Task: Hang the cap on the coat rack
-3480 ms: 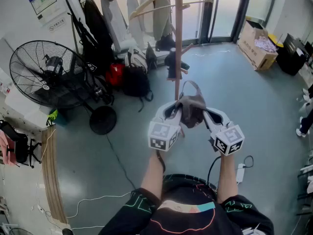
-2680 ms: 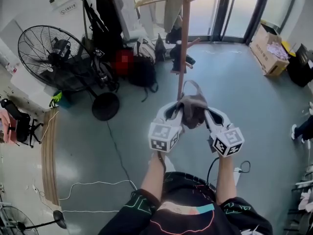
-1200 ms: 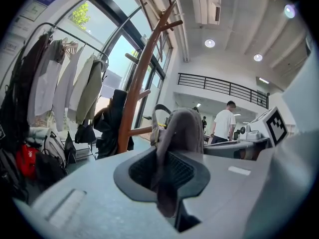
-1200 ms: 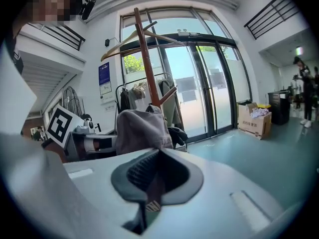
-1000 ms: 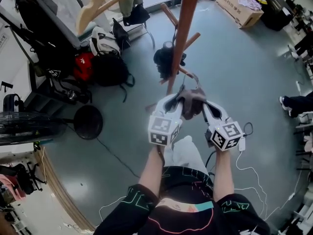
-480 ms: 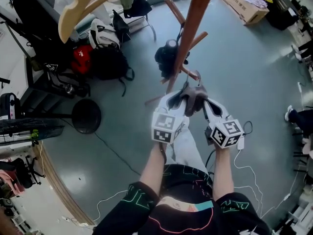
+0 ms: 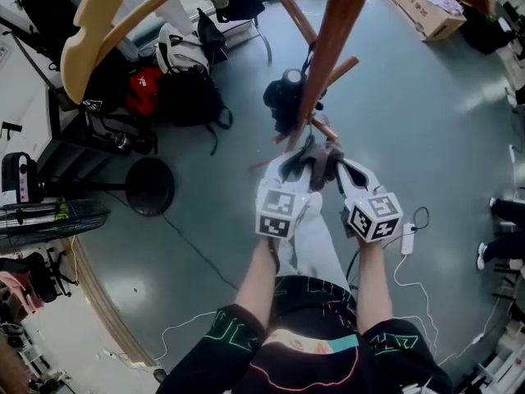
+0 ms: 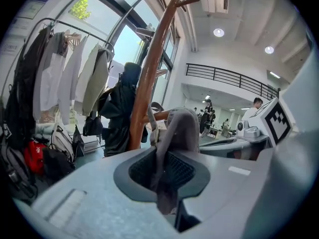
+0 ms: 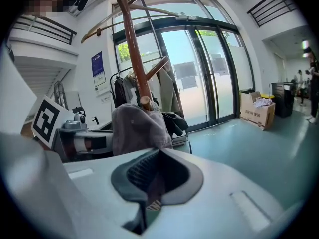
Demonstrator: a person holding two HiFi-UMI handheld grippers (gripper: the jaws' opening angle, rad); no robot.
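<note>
Coat rack (image 7: 332, 39), tall reddish-brown wooden pole with angled pegs (image 7: 295, 16). White left gripper (image 7: 293, 165) and right gripper (image 7: 344, 169), each clamped on an edge of the grey-brown soft fabric cap (image 7: 320, 158). Cap: held just beside the coat rack; likely light, floppy; best gripped at its rim.

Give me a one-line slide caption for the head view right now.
Left gripper and right gripper grip a grey cap close beside the wooden coat rack.

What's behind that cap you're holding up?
Right behind the cap rises the wooden coat rack, with one peg tip poking above it. The cap covers the rest of that peg and the pole's lower part.
</note>
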